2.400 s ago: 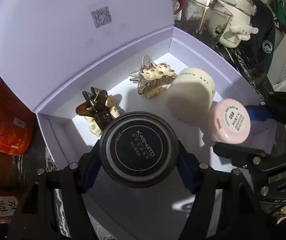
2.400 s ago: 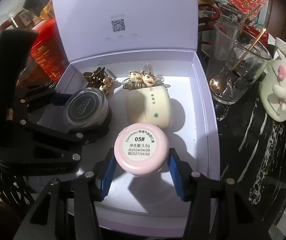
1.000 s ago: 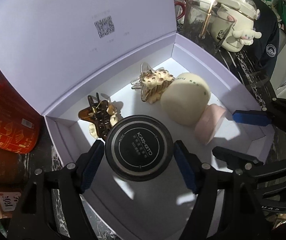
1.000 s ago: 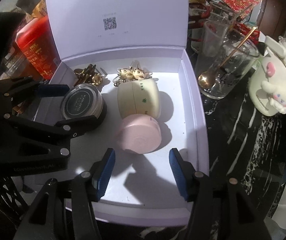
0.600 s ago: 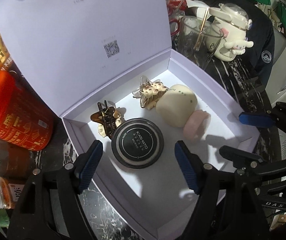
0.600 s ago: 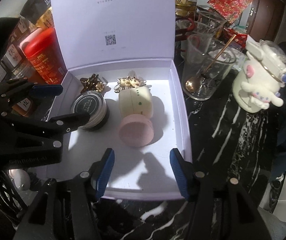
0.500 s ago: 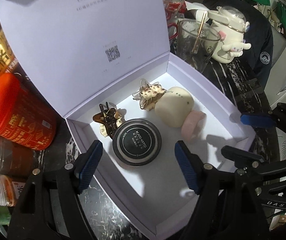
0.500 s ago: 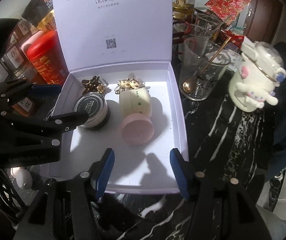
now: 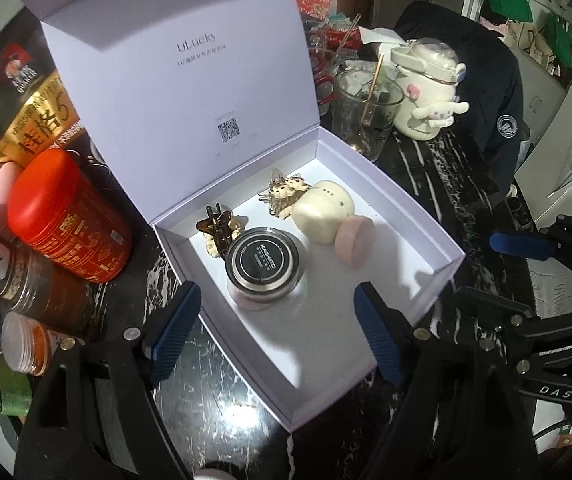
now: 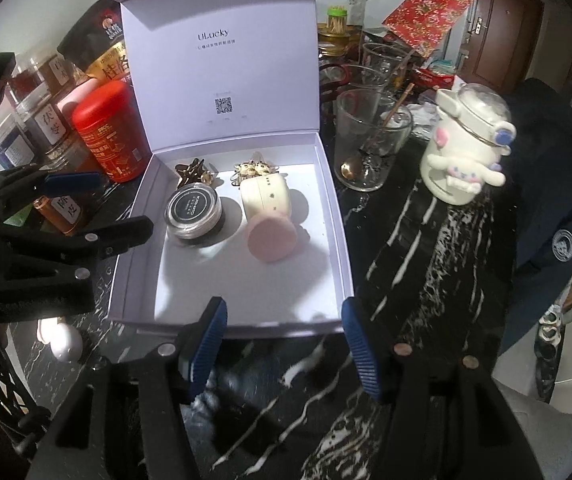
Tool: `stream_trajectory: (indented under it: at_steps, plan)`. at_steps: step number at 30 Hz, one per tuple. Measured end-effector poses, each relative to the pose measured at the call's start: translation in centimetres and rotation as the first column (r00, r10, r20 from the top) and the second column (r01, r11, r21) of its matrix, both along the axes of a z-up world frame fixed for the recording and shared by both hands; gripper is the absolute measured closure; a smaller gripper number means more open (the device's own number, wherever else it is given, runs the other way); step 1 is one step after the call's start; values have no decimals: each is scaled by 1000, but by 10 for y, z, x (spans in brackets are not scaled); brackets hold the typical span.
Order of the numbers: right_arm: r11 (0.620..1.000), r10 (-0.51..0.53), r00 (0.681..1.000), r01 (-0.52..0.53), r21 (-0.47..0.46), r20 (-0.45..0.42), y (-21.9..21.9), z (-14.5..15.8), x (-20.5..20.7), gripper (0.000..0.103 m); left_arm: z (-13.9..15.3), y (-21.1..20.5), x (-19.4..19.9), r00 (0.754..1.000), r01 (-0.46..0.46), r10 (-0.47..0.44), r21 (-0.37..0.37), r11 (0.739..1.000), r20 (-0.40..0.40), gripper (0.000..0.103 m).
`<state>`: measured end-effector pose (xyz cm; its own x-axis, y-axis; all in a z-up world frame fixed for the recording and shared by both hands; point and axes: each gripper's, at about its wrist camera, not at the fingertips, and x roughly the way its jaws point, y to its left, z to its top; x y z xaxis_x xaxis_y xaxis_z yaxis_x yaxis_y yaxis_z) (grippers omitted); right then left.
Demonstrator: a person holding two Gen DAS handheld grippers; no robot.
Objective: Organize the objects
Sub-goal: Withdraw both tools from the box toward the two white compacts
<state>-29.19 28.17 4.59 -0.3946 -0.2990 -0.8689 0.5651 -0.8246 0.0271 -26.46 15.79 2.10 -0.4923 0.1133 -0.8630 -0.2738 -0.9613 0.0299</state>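
An open lavender box (image 9: 425, 216) (image 10: 337, 216) holds a black-lidded jar (image 9: 262, 264) (image 10: 194, 210), a cream jar on its side (image 9: 323, 210) (image 10: 266, 196), a pink round compact (image 9: 353, 237) (image 10: 273, 240) leaning on the cream jar, a brown hair claw (image 9: 216, 226) (image 10: 192, 170) and a beige hair claw (image 9: 284, 192) (image 10: 254, 169). My left gripper (image 9: 276, 332) is open and empty, raised near the box's front left. My right gripper (image 10: 284, 342) is open and empty at the box's front edge.
A red tin (image 9: 66, 216) (image 10: 112, 136) and several spice jars (image 10: 52, 124) stand left of the box. A glass with a spoon (image 10: 369, 148), more glasses and a white character mug (image 10: 465, 152) stand to the right. A dark jacket (image 10: 557, 200) lies at far right.
Both grippers let go of their items, the black-lidded jar and the pink compact, inside the box, then drew back and up, away from it. The compact now leans against the cream jar.
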Motion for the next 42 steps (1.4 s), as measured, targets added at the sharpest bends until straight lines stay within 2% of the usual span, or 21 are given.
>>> stream_trajectory:
  at_steps: [9,18,29,42]
  plan:
    - [999,-39,999,39,2,-20,20,14,33,37,22,3,34,999,11,-10,8,1000,-31,24]
    - [998,-61,998,61,12,-33,40,21,73,32,33,6,72,998,21,-20,29,999,-51,18]
    - [997,-77,997,77,13,-8,56,14,117,32,31,8,119,999,28,-27,39,999,-35,17]
    - [999,-36,999,35,36,15,45,4,159,32,18,-6,164,1000,16,-16,43,999,-1,17]
